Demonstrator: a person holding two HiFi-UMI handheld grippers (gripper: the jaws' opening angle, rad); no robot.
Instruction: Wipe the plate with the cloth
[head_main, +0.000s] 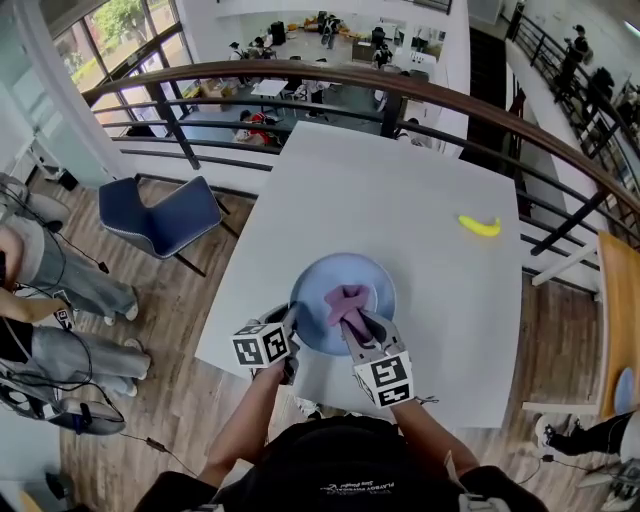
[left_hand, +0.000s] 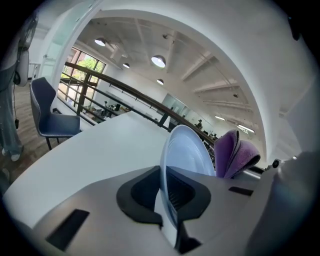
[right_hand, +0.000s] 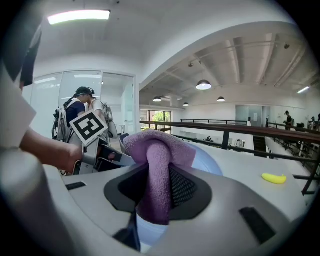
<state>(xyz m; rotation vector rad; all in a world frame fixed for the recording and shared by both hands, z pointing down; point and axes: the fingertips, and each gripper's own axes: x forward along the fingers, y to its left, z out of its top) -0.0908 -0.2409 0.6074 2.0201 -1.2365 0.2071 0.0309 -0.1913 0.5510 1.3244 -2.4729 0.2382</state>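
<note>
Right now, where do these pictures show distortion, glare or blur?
Head view: the fisheye lens bends the railing into an arc, and the light is even. Left gripper view: the corners are dark, and the plate is sharp. Right gripper view: the ceiling lamp glares, and the cloth is sharp.

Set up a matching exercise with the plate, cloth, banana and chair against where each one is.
Things:
1 plate
2 cloth
3 banana
4 chair

Places:
A lying on the table, away from both grippers
B clamped in the right gripper
C standing beside the table
D held by its edge in the left gripper

Pairs: 1-D, 2-B, 3-A, 4-C.
</note>
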